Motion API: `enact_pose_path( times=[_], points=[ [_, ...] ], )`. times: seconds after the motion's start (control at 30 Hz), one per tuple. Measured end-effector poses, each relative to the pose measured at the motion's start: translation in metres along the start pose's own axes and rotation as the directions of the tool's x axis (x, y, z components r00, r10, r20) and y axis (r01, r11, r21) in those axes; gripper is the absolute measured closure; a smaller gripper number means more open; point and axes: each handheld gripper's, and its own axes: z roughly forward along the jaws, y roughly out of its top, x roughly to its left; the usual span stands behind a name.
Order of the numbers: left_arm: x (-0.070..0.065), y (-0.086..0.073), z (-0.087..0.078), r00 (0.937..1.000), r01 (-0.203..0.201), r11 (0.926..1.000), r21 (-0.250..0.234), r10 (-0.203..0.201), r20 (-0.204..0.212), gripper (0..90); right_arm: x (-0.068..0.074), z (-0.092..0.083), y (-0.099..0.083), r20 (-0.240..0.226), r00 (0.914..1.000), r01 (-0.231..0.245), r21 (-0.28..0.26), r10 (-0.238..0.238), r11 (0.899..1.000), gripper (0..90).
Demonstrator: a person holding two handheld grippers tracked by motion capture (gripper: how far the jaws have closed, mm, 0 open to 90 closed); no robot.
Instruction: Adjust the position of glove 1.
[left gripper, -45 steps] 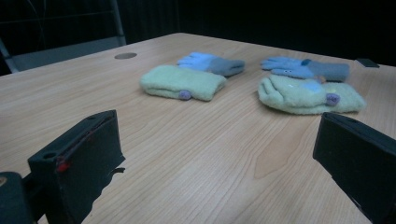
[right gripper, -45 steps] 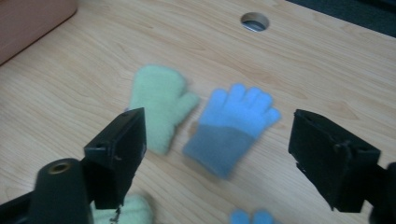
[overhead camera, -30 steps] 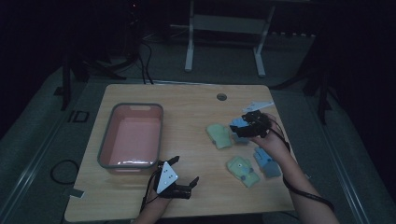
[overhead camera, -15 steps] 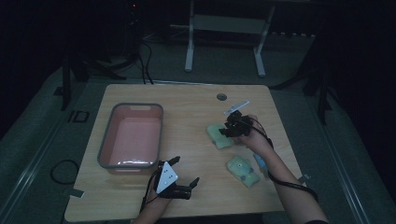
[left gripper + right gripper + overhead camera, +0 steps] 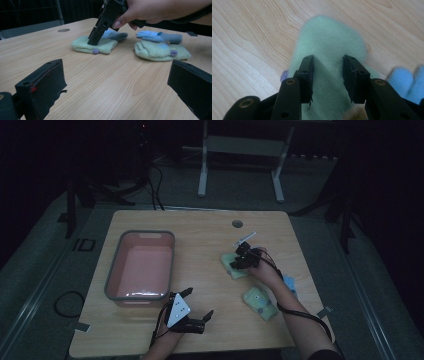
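A pale green mitten point(image 5: 234, 271) point(image 5: 103, 46) point(image 5: 329, 35) lies flat right of the table's middle. My right gripper point(image 5: 238, 263) point(image 5: 93, 42) point(image 5: 328, 78) points down onto it. Its jaws have just been closing and now stand part closed, with the mitten's fabric filling the gap between them. A second green mitten point(image 5: 260, 303) point(image 5: 160, 51) lies nearer the front. A blue glove point(image 5: 290, 285) point(image 5: 152, 36) lies beside it, and blue fabric point(image 5: 404, 77) shows at the right gripper's side. My left gripper point(image 5: 197, 303) point(image 5: 117, 85) rests open near the front edge, holding nothing.
A pink bin point(image 5: 116, 285) with a grey rim stands on the left half of the wooden table point(image 5: 200, 240). A round cable hole point(image 5: 237, 223) sits near the far edge. A metal stand point(image 5: 240, 145) rises behind the table. Bare wood lies between the bin and the mittens.
My right gripper has come down and toward the left onto the far green mitten, and its jaws have narrowed. The left gripper has stayed where it was.
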Motion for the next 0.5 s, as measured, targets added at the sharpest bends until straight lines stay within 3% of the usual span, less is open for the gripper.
enact_pose_path(
  times=[0.17,0.2,0.3,0.33,0.37,0.5],
  points=[
    [0.000,0.000,0.000,1.0000,0.002,1.0000,0.001,-0.002,-0.002,1.5,0.002,0.000,-0.002,0.001,0.9999,-0.013,-0.009,0.013,1.000,73.0],
    [0.000,0.000,0.000,1.0000,0.002,1.0000,0.002,-0.002,-0.002,1.5,0.003,0.000,-0.002,-0.001,0.9990,-0.045,-0.016,0.045,0.999,80.1],
    [0.000,0.000,0.000,1.0000,0.002,1.0000,0.000,-0.002,-0.004,1.5,0.005,-0.001,-0.003,0.007,0.9952,-0.097,-0.030,0.097,0.995,85.3],
    [0.000,0.000,0.000,1.0000,0.002,1.0000,-0.001,-0.002,-0.004,1.5,0.006,-0.003,-0.003,0.006,0.9886,-0.150,-0.040,0.150,0.988,86.2],
    [0.000,0.000,0.000,1.0000,0.002,1.0000,-0.001,-0.002,-0.004,1.5,0.007,-0.007,-0.003,0.000,0.9848,-0.174,-0.051,0.174,0.983,86.7],
    [0.001,0.000,0.000,1.0000,0.008,1.0000,-0.002,-0.008,-0.006,1.5,0.019,-0.028,0.001,0.019,0.9773,-0.208,-0.095,0.211,0.973,87.3]
  ],
)
